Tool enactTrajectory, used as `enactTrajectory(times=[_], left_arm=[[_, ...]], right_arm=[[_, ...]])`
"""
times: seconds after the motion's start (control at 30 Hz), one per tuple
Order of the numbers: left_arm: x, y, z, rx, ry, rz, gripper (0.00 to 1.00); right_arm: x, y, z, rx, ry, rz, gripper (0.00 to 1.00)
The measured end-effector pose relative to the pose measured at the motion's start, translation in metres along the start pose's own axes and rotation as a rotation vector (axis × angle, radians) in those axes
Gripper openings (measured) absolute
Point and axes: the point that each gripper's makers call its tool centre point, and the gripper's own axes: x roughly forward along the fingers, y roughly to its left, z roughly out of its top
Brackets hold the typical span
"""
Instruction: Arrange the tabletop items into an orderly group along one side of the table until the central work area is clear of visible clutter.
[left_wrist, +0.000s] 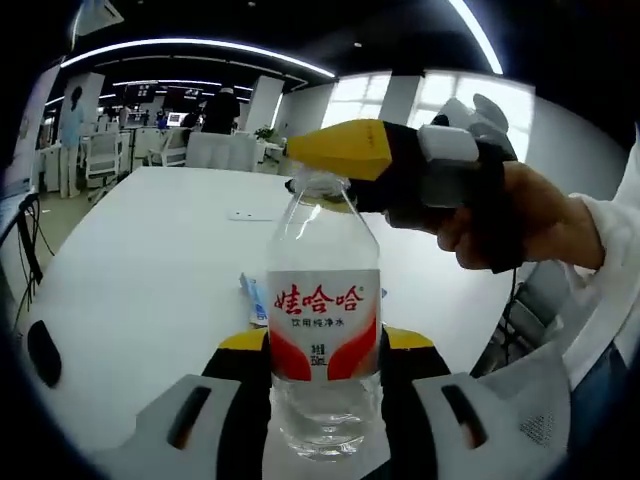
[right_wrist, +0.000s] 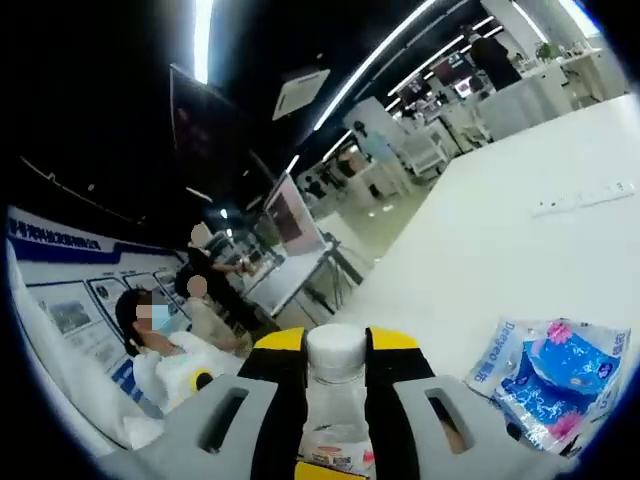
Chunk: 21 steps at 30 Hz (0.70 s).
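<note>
Left gripper view, from 9 o'clock across to 3 o'clock: white bench (left_wrist: 150, 260) stretching away toward an office of chairs and desks under ceiling light strips. At 11 o'clock, far off on the bench, a small flat white object (left_wrist: 250, 215), too small to identify. Just left of centre, behind the bottle, edge of a blue-and-white packet (left_wrist: 253, 298) lying on the bench. Dead centre, clear water bottle (left_wrist: 324, 330), upright, red-and-white label with Chinese characters, gripped low on its body between the yellow-tipped jaws of the left tongs (left_wrist: 325, 345), closed narrow against both sides of the bottle. At 12 to 2 o'clock, right tongs (left_wrist: 320, 185) reaching in from the right, yellow jaw lying at the bottle's neck and cap. At 3 o'clock, a person's hand (left_wrist: 500, 225) wrapped around the handle, white sleeve (left_wrist: 610, 260) behind.

Right gripper view, from 9 o'clock to 3 o'clock: blue-and-white posters on a wall at 9 o'clock, seated and standing people at 8 o'clock. At 6 o'clock, right tongs (right_wrist: 336, 360) pinched on the bottle's white cap (right_wrist: 336, 352), both yellow tips touching the cap's sides, label showing just below. At 4 o'clock, the blue-and-white packet (right_wrist: 545, 380), with pink flowers printed, flat on the bench (right_wrist: 500, 260). At 2 o'clock, a white power strip (right_wrist: 583, 198) lying well apart.
</note>
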Motion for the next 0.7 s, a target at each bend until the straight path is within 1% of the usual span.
enactTrajectory(times=[0.07, 0.1, 0.13, 0.17, 0.2, 0.3, 0.37, 0.43, 0.47, 0.5, 0.53, 0.6, 0.7], left_arm=[[-0.002, 0.0, 0.001, -0.017, -0.008, -0.002, 0.41], [-0.003, 0.001, 0.001, -0.019, -0.009, 0.001, 0.42], [-0.004, 0.001, 0.0, -0.017, -0.009, 0.005, 0.44], [-0.006, 0.001, 0.0, -0.008, -0.008, 0.013, 0.48], [-0.007, 0.004, -0.001, -0.005, -0.007, 0.031, 0.55], [-0.01, 0.006, -0.004, -0.021, 0.002, 0.038, 0.77], [-0.014, 0.009, -0.008, -0.036, 0.022, 0.053, 0.86], [-0.019, 0.014, -0.007, -0.009, 0.012, 0.08, 0.97], [-0.023, 0.018, -0.005, 0.027, 0.002, 0.095, 1.0], [-0.026, 0.02, -0.006, 0.045, 0.016, 0.092, 0.99], [-0.027, 0.02, -0.006, 0.047, 0.017, 0.093, 1.0], [-0.033, 0.023, -0.005, 0.077, 0.028, 0.101, 1.0], [-0.041, 0.029, -0.004, 0.132, 0.034, 0.129, 1.0]], right_arm=[[-0.001, 0.008, -0.001, -0.077, 0.011, 0.024, 0.18], [-0.001, 0.009, -0.001, -0.094, 0.012, 0.029, 0.18], [-0.002, 0.012, 0.0, -0.144, 0.01, 0.046, 0.18], [-0.003, 0.015, 0.0, -0.164, 0.008, 0.064, 0.18], [-0.003, 0.016, 0.001, -0.176, 0.005, 0.076, 0.18], [-0.007, 0.014, 0.006, -0.186, -0.021, 0.095, 0.18], [-0.008, 0.014, 0.012, -0.202, -0.035, 0.111, 0.18], [-0.008, 0.015, 0.015, -0.215, -0.036, 0.126, 0.18], [-0.008, 0.017, 0.016, -0.229, -0.031, 0.137, 0.18], [-0.008, 0.018, 0.016, -0.244, -0.024, 0.142, 0.18], [-0.008, 0.017, 0.016, -0.269, -0.01, 0.149, 0.18], [-0.008, 0.017, 0.014, -0.304, 0.008, 0.16, 0.18], [-0.009, 0.017, 0.013, -0.32, 0.021, 0.166, 0.18]])
